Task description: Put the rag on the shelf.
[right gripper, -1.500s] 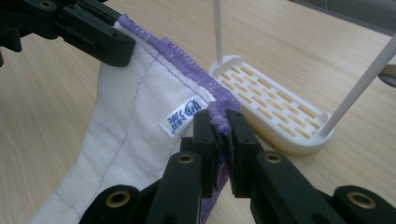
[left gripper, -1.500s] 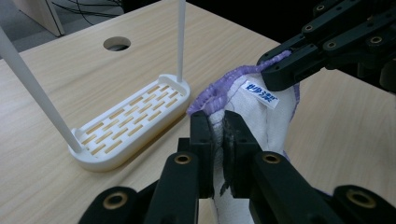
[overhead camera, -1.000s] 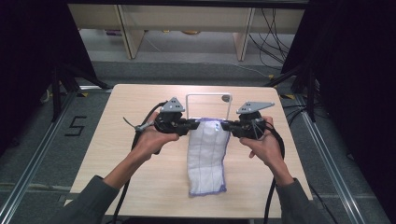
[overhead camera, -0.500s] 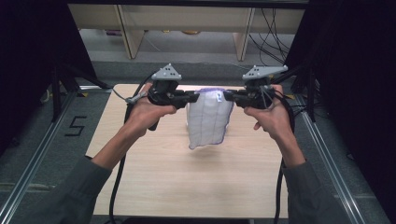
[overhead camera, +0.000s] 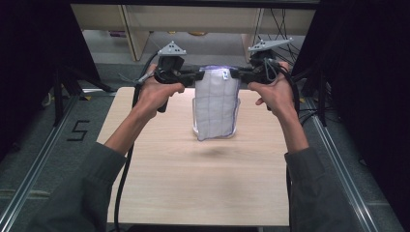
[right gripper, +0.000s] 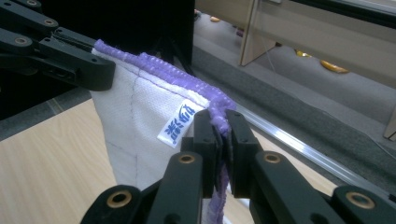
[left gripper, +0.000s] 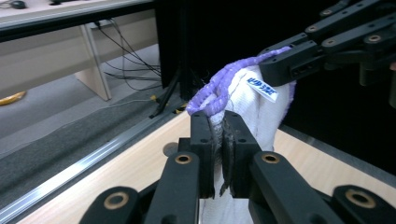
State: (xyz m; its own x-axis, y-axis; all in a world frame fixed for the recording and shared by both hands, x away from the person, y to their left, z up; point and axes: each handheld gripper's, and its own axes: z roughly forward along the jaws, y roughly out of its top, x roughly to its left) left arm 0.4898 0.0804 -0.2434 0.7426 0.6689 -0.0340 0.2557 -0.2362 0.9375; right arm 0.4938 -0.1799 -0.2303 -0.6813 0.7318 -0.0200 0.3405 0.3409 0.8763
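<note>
white cloth [overhead camera: 216, 105] hanging, label [right gripper: 179, 123] (right gripper view)

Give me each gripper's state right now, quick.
Left gripper: shut on the white purple-edged cloth.
Right gripper: shut on the same cloth's other top corner.

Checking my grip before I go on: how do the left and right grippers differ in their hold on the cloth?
The left gripper pinches the cloth at its top left corner, the right gripper at its top right corner, beside the label. Both are shut on the purple hem, holding the cloth hanging above the table.
</note>
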